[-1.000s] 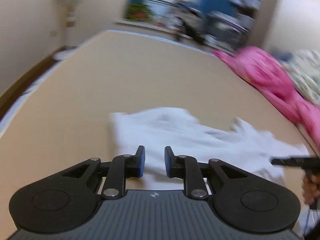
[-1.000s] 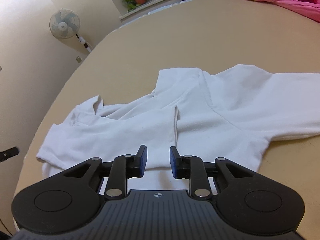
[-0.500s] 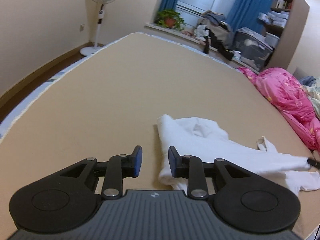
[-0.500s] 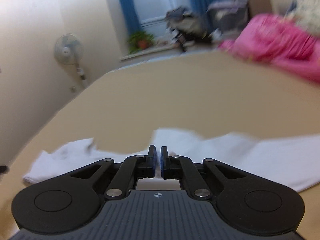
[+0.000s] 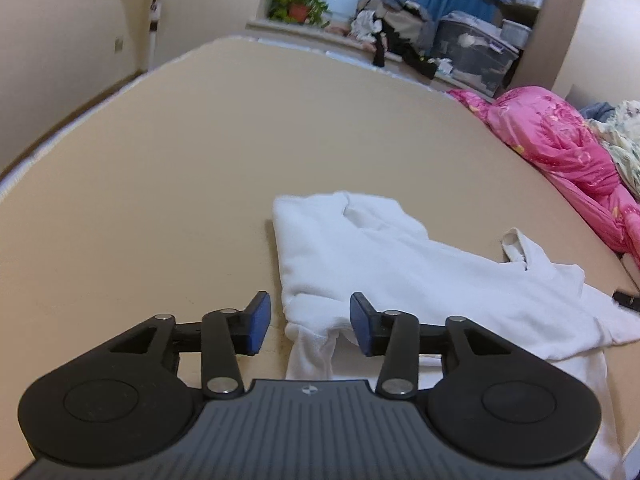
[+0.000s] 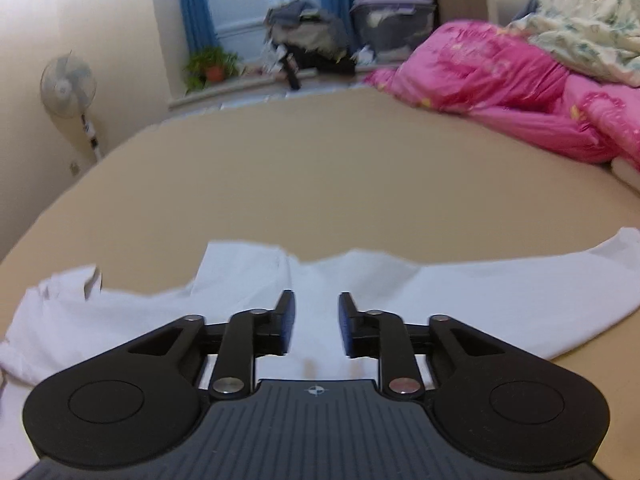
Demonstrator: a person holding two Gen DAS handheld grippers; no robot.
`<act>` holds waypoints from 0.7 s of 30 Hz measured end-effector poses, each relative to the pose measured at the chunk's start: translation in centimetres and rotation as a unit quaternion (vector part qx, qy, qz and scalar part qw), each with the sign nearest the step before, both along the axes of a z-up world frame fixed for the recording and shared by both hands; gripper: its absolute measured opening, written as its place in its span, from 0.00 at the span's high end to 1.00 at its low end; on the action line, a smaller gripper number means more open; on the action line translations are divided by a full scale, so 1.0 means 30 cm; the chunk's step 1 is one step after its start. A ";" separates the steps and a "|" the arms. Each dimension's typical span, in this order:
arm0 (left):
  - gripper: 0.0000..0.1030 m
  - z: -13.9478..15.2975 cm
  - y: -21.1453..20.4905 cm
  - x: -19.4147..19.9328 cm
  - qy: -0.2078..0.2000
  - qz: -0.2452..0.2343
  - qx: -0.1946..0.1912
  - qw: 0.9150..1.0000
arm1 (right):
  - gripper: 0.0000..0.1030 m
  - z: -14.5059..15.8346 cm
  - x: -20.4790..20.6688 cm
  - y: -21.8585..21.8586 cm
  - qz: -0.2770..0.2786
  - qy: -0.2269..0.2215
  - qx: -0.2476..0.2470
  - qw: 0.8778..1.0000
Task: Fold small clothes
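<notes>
Bed (image 5: 200, 152) in tan sheet fills my view, pink quilt (image 5: 560, 140) bunched at two o'clock. White shirt (image 5: 400, 272) lies crumpled flat across it, near edge under both my tools. My left fingers (image 5: 310, 322) are spreading apart over its folded corner, pinching nothing; my right fingers (image 6: 316, 328) are opening too, cloth below, ungripped.

Left claw (image 5: 310, 322): angled downward, both black linkage arms symmetric; jaws opening, a wide gap between the blue pads (image 5: 258, 320), nothing pressed between them. Right claw (image 6: 316, 326): likewise angled downward; jaws opening, with a narrower gap than the left, blue pads (image 6: 287, 322) facing each other and not pressing on anything.
</notes>
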State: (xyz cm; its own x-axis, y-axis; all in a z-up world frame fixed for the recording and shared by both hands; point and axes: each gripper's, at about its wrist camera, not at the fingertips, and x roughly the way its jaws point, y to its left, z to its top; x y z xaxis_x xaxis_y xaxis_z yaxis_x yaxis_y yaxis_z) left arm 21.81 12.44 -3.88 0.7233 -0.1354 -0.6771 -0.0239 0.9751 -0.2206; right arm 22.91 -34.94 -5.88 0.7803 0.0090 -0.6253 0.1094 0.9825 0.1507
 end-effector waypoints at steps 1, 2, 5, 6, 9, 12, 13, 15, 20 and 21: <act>0.53 -0.015 -0.002 0.013 0.009 0.003 -0.001 1.000 | 0.74 -0.017 0.010 -0.004 0.002 0.016 0.002 1.000; 0.53 -0.027 -0.002 0.021 0.018 0.006 0.000 1.000 | 0.72 -0.031 0.025 -0.008 0.002 0.031 0.004 0.999; 0.80 -0.046 0.002 0.032 0.038 -0.009 0.008 0.999 | 0.67 -0.076 0.058 -0.013 -0.010 0.067 0.009 0.998; 0.85 -0.047 -0.003 0.031 0.042 -0.021 0.020 0.999 | 0.67 -0.088 0.071 -0.018 -0.014 0.073 0.010 0.997; 0.89 -0.039 0.000 0.006 0.054 -0.038 0.072 0.995 | 0.66 -0.106 0.079 0.008 -0.017 0.074 -0.003 0.997; 0.89 -0.072 0.045 -0.014 0.090 -0.032 0.058 0.994 | 0.66 -0.106 0.081 0.020 -0.007 0.068 -0.005 0.998; 0.89 -0.073 0.047 -0.018 0.087 -0.036 0.056 0.994 | 0.66 -0.107 0.086 0.023 -0.003 0.067 -0.006 0.998; 0.84 -0.067 0.039 -0.015 0.075 -0.044 0.063 0.994 | 0.66 -0.105 0.094 0.023 -0.001 0.068 -0.008 0.998; 0.77 -0.045 0.042 0.003 0.056 -0.031 0.044 0.997 | 1.00 -0.084 0.092 0.012 -0.014 0.040 -0.020 0.999; 0.77 -0.040 0.036 0.004 0.049 -0.032 0.046 0.997 | 1.00 -0.049 0.078 0.005 -0.018 0.005 -0.018 1.000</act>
